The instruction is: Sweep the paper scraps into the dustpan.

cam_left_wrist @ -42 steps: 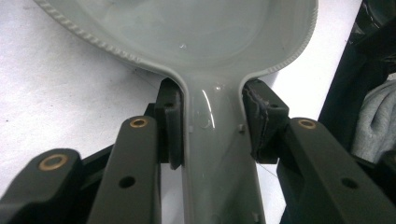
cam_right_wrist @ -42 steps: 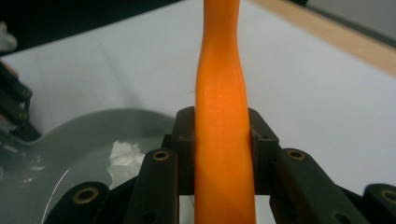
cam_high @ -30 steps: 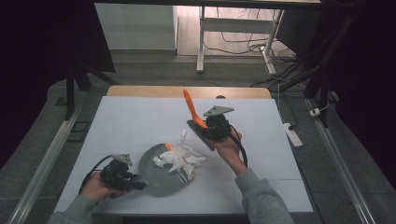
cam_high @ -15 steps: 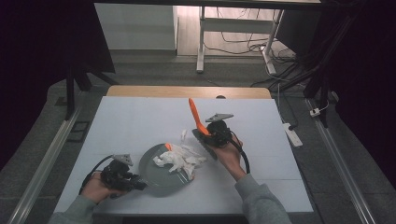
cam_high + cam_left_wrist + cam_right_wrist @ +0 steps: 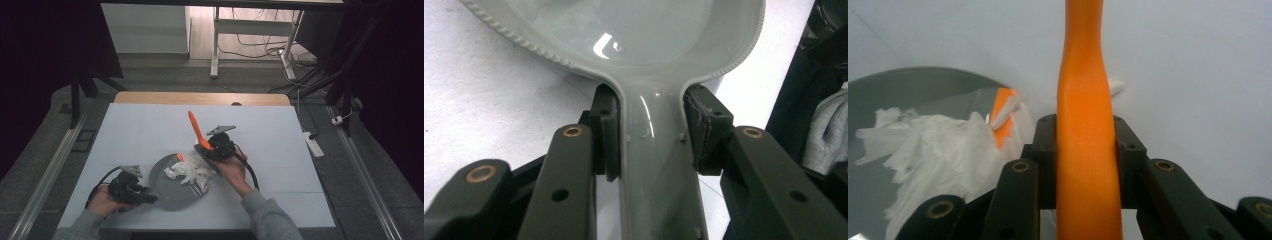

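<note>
A grey dustpan (image 5: 172, 196) lies on the white table near the front left. My left gripper (image 5: 144, 196) is shut on its handle (image 5: 659, 165), with the pads against both sides. White paper scraps (image 5: 189, 172) and a small orange piece (image 5: 180, 157) lie in the pan and over its right rim. My right gripper (image 5: 214, 148) is shut on an orange handle (image 5: 196, 129) that sticks up and away, just right of the scraps. In the right gripper view the orange handle (image 5: 1085, 100) runs up between the jaws, with the scraps (image 5: 943, 145) and the pan (image 5: 908, 87) at left.
The white table top (image 5: 150, 130) has open room at the back and on the right. A wooden edge (image 5: 200, 98) runs along the far side. A power strip (image 5: 312, 144) lies on the floor off the right edge.
My right gripper has come nearer and a little left with the orange handle, closer to the scraps and pan. The left gripper and the pan have stayed put.
</note>
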A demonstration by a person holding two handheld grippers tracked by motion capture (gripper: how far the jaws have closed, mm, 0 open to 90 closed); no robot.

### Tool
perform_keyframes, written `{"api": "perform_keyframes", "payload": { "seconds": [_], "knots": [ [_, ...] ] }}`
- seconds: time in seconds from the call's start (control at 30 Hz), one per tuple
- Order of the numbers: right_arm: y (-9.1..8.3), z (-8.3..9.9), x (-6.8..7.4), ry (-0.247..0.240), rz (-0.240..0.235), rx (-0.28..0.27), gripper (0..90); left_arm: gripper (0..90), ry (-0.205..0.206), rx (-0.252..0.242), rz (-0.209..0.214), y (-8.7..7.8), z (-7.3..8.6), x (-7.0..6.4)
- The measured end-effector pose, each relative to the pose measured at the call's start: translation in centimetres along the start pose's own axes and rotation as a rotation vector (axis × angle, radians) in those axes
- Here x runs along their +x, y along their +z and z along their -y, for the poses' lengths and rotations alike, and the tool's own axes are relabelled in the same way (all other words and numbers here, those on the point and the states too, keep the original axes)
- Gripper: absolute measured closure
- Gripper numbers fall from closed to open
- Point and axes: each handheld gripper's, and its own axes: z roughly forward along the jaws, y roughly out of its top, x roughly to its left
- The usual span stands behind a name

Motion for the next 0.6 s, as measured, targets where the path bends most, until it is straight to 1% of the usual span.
{"api": "perform_keyframes", "payload": {
  "seconds": [0.07, 0.17, 0.3, 0.37, 0.4, 0.43, 0.47, 0.5, 0.53, 0.6],
  "knots": [
    [0.2, -0.1, 0.7, -0.013, -0.007, 0.006, 69.9, 61.4, 0.000, -0.003, -0.004, 0.0, 0.0, 0.0],
    [0.5, -0.4, 1.9, -0.024, -0.044, 0.004, 69.9, 61.4, -0.006, -0.005, -0.002, 0.1, -0.1, -0.1],
    [1.0, -0.8, 4.1, -0.046, -0.105, -0.001, 69.9, 61.4, -0.008, -0.005, 0.000, 0.1, 0.0, -0.1],
    [1.1, -1.0, 5.0, -0.060, -0.137, -0.015, 69.9, 61.4, -0.005, -0.005, -0.001, 0.1, 0.0, -0.1],
    [1.1, -1.2, 5.2, -0.067, -0.164, -0.026, 69.9, 61.4, -0.005, -0.004, -0.001, 0.1, 0.0, -0.1],
    [0.9, -1.4, 5.3, -0.057, -0.195, -0.040, 69.9, 61.4, -0.004, -0.004, 0.000, 0.1, 0.0, 0.0],
    [0.7, -1.6, 5.3, -0.051, -0.208, -0.053, 69.9, 61.4, -0.003, -0.003, 0.000, 0.1, 0.0, 0.0],
    [0.5, -1.7, 5.3, -0.047, -0.203, -0.060, 69.9, 61.4, -0.003, -0.003, 0.000, 0.1, 0.0, 0.0],
    [0.2, -1.9, 5.1, -0.056, -0.193, -0.074, 69.9, 61.4, -0.003, -0.004, 0.000, 0.1, 0.0, 0.0],
    [-0.4, -2.3, 4.3, -0.053, -0.181, -0.106, 69.9, 61.4, -0.003, -0.003, 0.001, 0.1, 0.0, 0.0]
  ]
}}
